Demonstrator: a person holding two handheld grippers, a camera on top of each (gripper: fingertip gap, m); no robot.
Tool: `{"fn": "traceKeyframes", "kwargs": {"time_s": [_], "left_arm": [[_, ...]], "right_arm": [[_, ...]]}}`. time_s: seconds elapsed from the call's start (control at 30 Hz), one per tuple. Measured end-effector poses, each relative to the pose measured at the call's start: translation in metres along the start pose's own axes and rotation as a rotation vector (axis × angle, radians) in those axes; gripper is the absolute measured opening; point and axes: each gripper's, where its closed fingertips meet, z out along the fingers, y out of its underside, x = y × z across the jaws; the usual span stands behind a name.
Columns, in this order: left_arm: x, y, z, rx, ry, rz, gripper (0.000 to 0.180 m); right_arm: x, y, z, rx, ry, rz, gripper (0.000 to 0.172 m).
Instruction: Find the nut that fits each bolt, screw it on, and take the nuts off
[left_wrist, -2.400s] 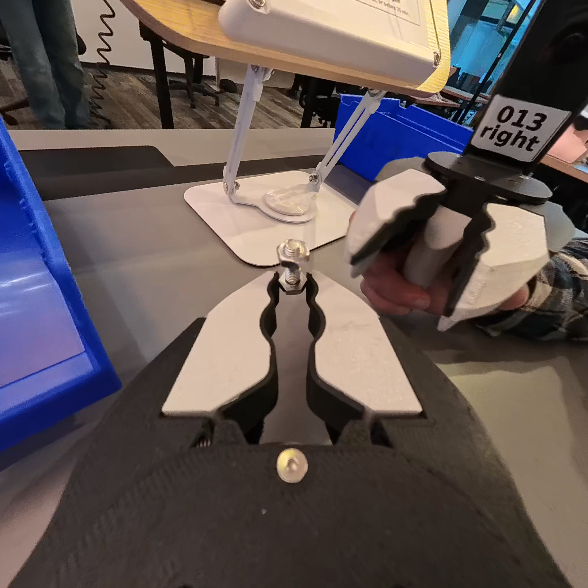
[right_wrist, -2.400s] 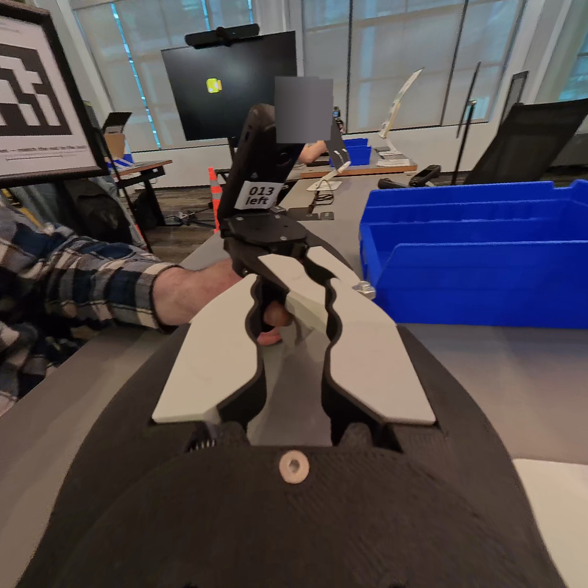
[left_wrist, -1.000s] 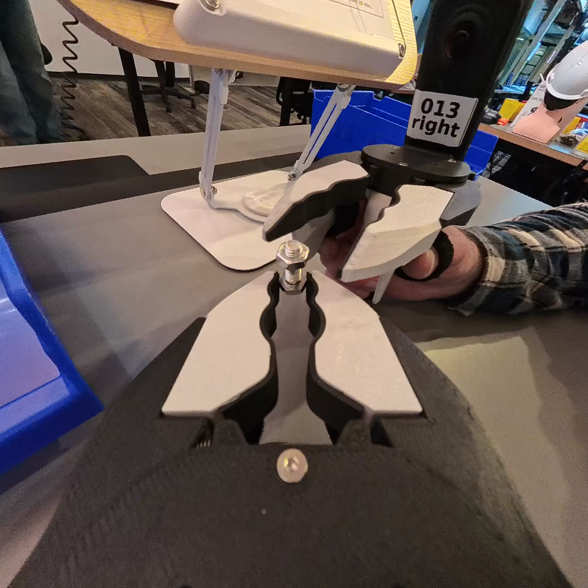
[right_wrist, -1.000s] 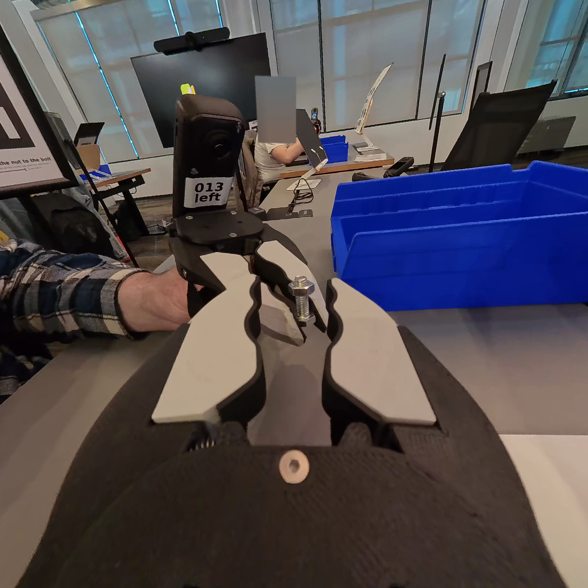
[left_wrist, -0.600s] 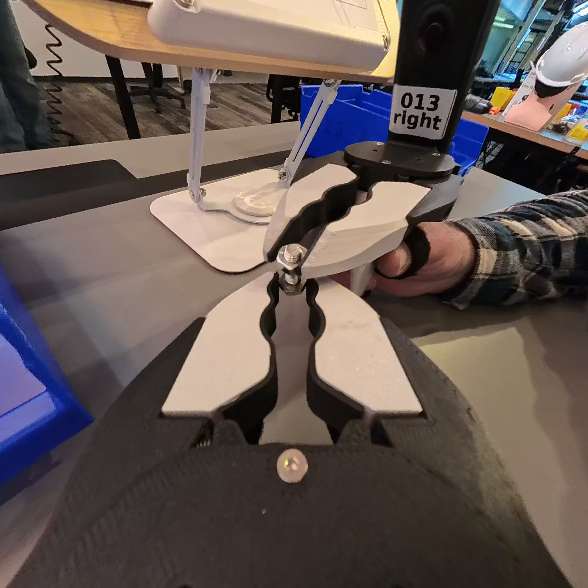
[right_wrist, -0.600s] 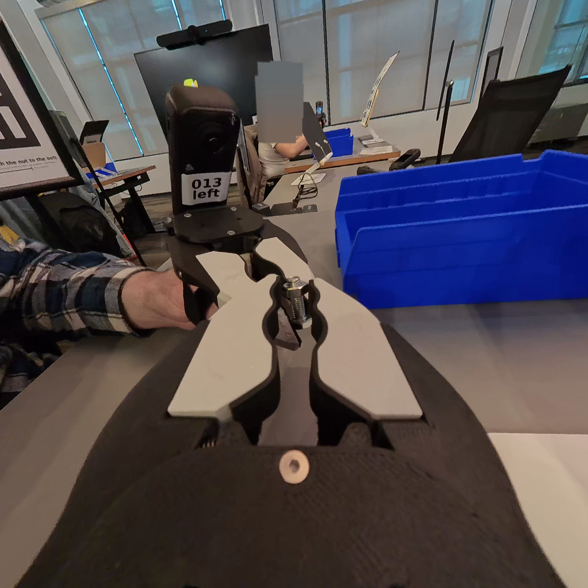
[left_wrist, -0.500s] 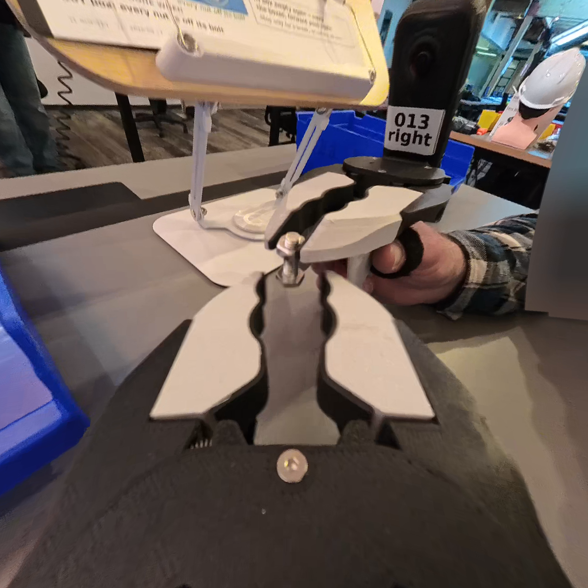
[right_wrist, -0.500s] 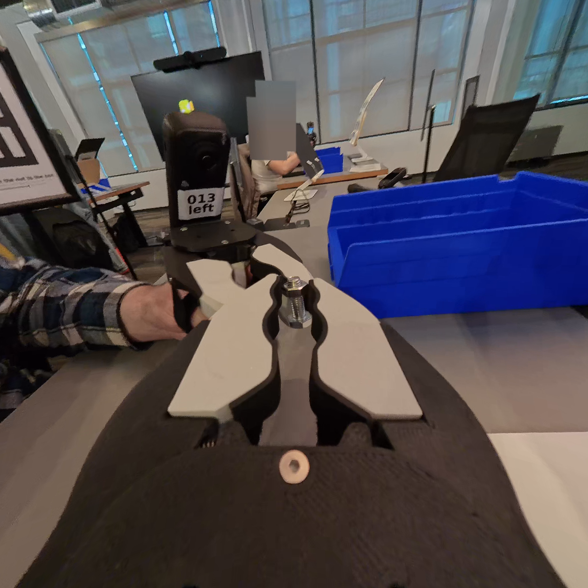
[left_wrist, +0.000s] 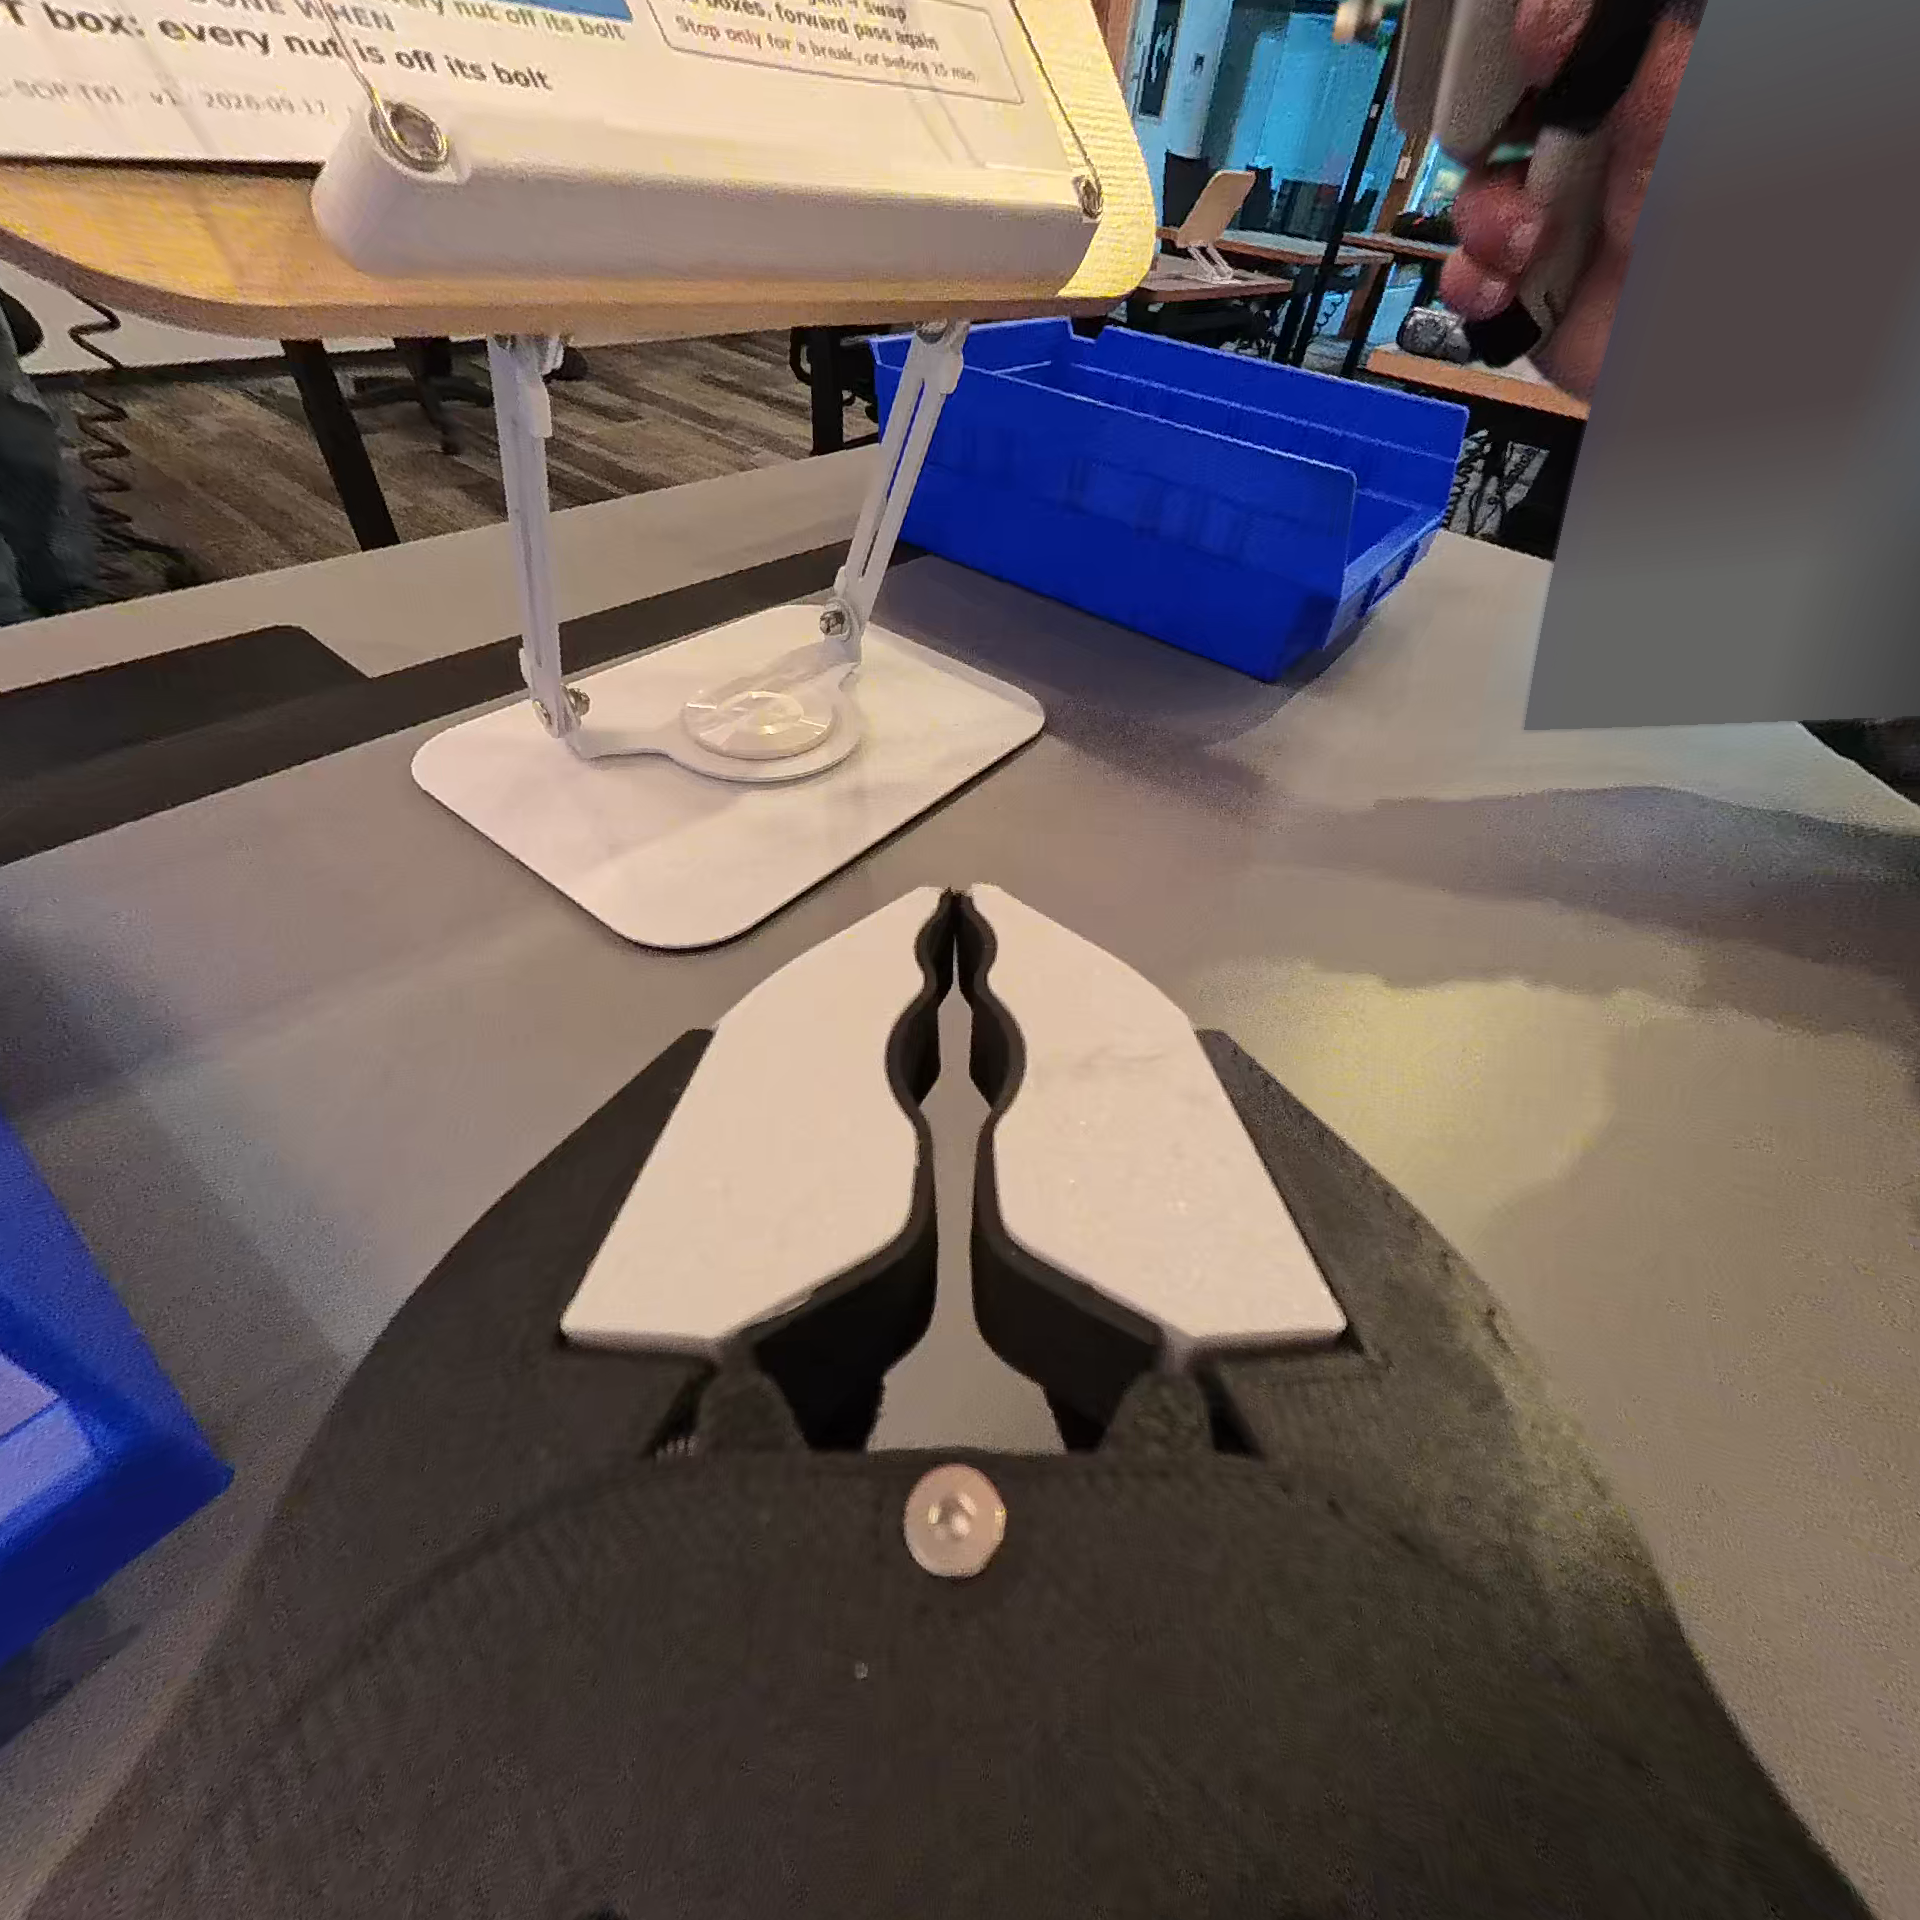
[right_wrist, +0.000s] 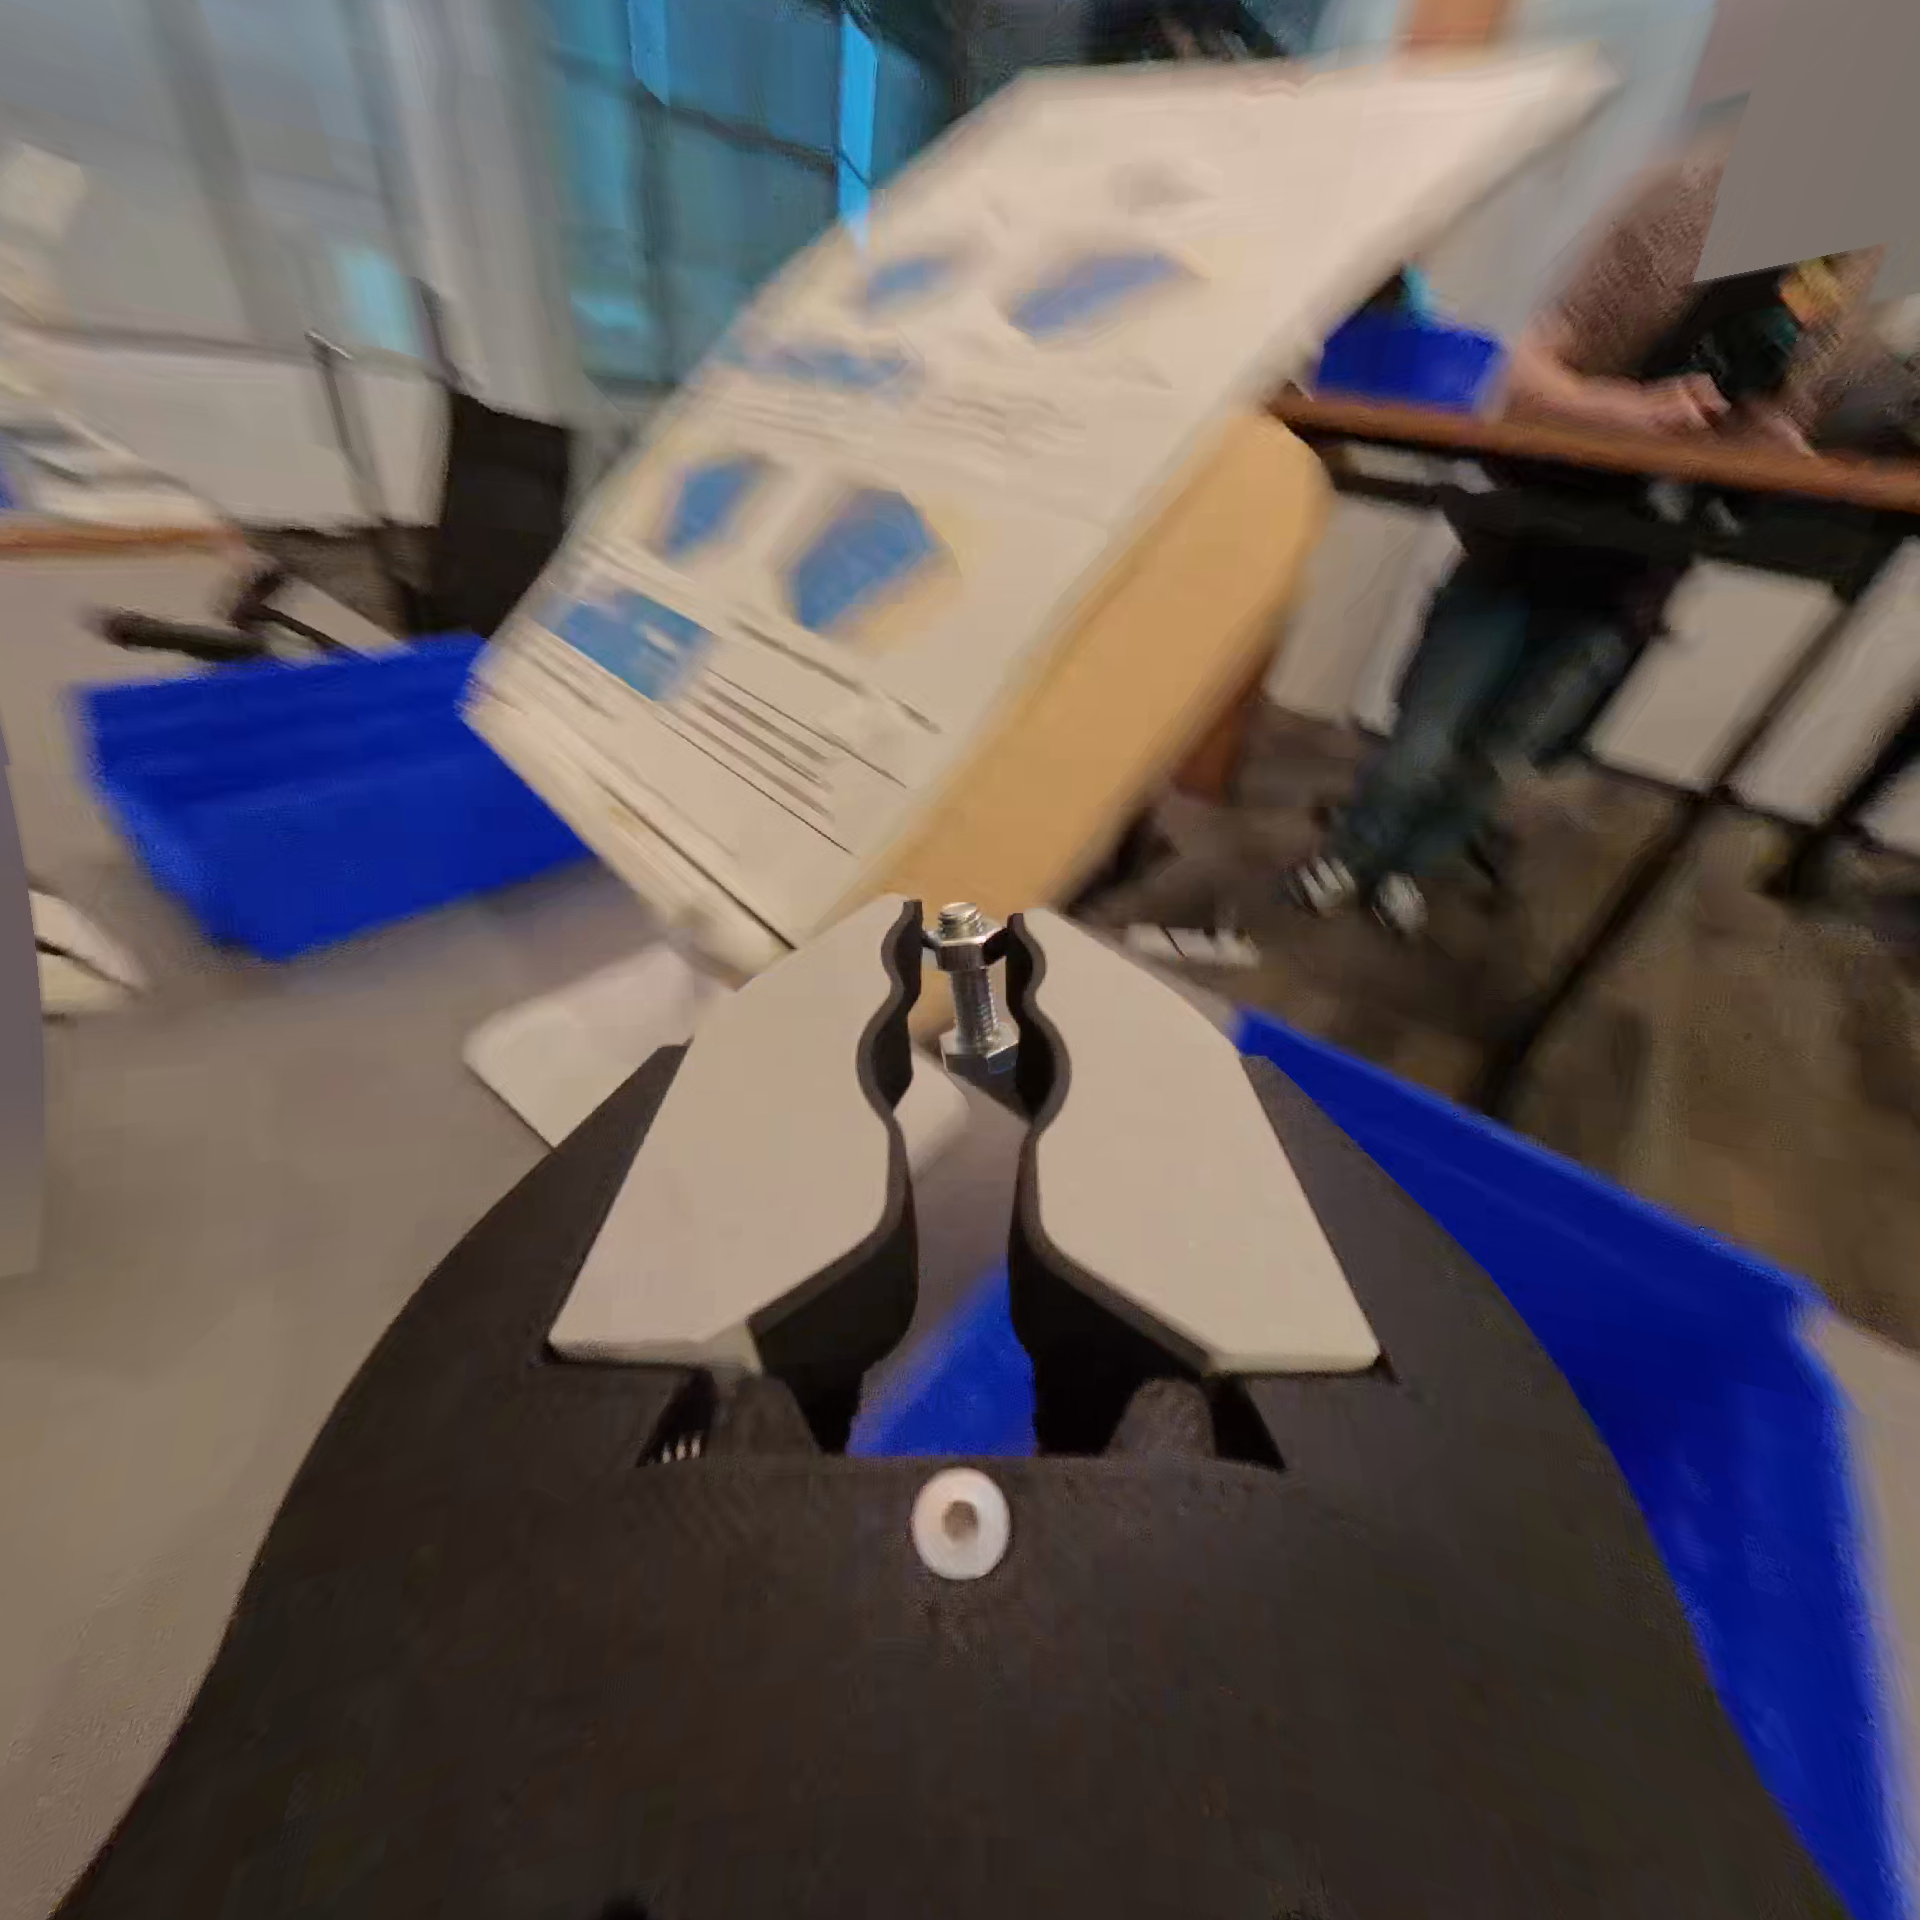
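Jaws of the left gripper (left_wrist: 954, 920) meet bare above the grey table (left_wrist: 312, 987).

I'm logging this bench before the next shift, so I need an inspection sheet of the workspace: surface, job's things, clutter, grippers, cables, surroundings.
Surface: grey table, bare where visible.
Job's things: silver bolt with a nut threaded near its tip, held in the air; blue bin behind the stand, another blue bin at the left edge.
Clutter: white stand carrying an instruction board.
Grippers: left gripper shut, nothing between its fingertips; right gripper closed on the nut, bolt head hanging between the fingers.
Cables: coiled cord in the background, off the table.
Surroundings: office tables, wooden floor, a seated person; right view motion-blurred.
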Motion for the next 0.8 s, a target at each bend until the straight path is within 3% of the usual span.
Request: {"fn": "traceKeyframes", "kwargs": {"time_s": [0.1, 0.2, 0.43, 0.57, 0.63, 0.73, 0.8], "left_arm": [[-0.002, 0.001, 0.000, -0.005, -0.013, 0.008, 0.000], [-0.005, 0.005, 0.001, -0.024, -0.030, 0.018, 0.000], [-0.007, 0.013, 0.005, -0.056, -0.038, 0.012, 0.000], [-0.008, 0.013, 0.005, -0.058, -0.042, 0.011, 0.003], [-0.009, 0.013, 0.006, -0.058, -0.041, 0.005, 0.007], [-0.011, 0.012, 0.004, -0.054, -0.052, 0.007, 0.011], [-0.015, 0.006, -0.001, -0.034, -0.079, 0.018, 0.012]], "right_arm": [[0.071, 0.045, -0.019, -0.141, 0.166, 0.050, 0.015], [0.101, 0.105, -0.016, -0.380, 0.218, 0.038, 0.016], [0.105, 0.197, -0.011, -0.769, 0.149, 0.123, 0.017], [0.103, 0.219, -0.010, -0.847, 0.129, 0.163, 0.020], [0.104, 0.223, -0.011, -0.866, 0.135, 0.178, 0.042], [0.107, 0.209, -0.013, -0.836, 0.161, 0.151, 0.034], [0.107, 0.176, -0.011, -0.738, 0.193, 0.100, 0.025]]}}
